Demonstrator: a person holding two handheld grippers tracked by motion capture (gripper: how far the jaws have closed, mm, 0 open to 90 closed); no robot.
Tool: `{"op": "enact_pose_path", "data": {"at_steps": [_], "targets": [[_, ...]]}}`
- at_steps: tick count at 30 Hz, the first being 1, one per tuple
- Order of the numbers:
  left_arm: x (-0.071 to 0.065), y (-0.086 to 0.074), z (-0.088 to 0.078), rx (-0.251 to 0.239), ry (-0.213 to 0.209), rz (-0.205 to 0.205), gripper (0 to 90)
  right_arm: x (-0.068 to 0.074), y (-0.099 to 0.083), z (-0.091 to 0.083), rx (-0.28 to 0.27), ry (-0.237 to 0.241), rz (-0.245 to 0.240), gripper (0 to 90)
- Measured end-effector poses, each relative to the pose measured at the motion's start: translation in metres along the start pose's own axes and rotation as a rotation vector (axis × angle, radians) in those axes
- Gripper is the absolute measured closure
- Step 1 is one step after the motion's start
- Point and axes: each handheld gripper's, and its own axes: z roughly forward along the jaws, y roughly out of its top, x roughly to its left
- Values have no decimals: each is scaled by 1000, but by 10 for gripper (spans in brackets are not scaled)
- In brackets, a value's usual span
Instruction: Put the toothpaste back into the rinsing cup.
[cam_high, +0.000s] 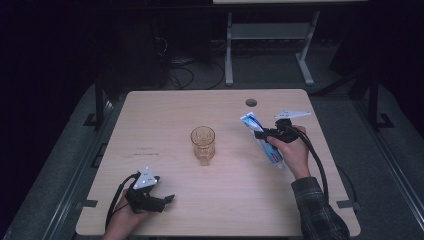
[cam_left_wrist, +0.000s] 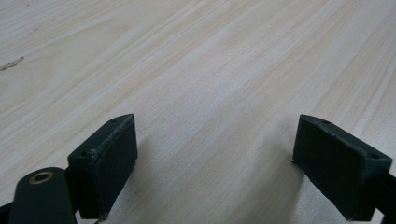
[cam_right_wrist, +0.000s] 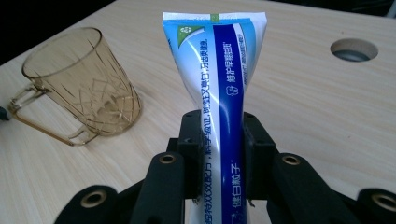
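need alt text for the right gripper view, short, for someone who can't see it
Black tongs are shut on a blue and white toothpaste tube that points away over a pale wooden table. An empty amber glass mug with a handle stands to the left, and a round hole in the table is at upper right.

The person's left hand (cam_high: 125, 217) comes in at the near left edge, wrapped around the black two-jaw left gripper (cam_high: 167, 199), which lies low and points to the right; its jaws stand wide apart with nothing between them. The right forearm, in a dark plaid sleeve (cam_high: 319, 210), reaches forward on the right side. The right hand (cam_high: 292, 146) holds the black two-jaw right gripper (cam_high: 260, 134) raised and pointing left, its jaws pressed against the middle of a blue-and-white toothpaste tube (cam_right_wrist: 219, 79).
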Motion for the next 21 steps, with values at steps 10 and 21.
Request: {"op": "enact_pose_path", "data": {"at_steps": [10,21], "targets": [[0,0,0,0,0,0,132,3,4,-9,-58,25,-2,731],[0,0,0,0,0,0,132,9,10,-16,-128,72,-9,731]]}}
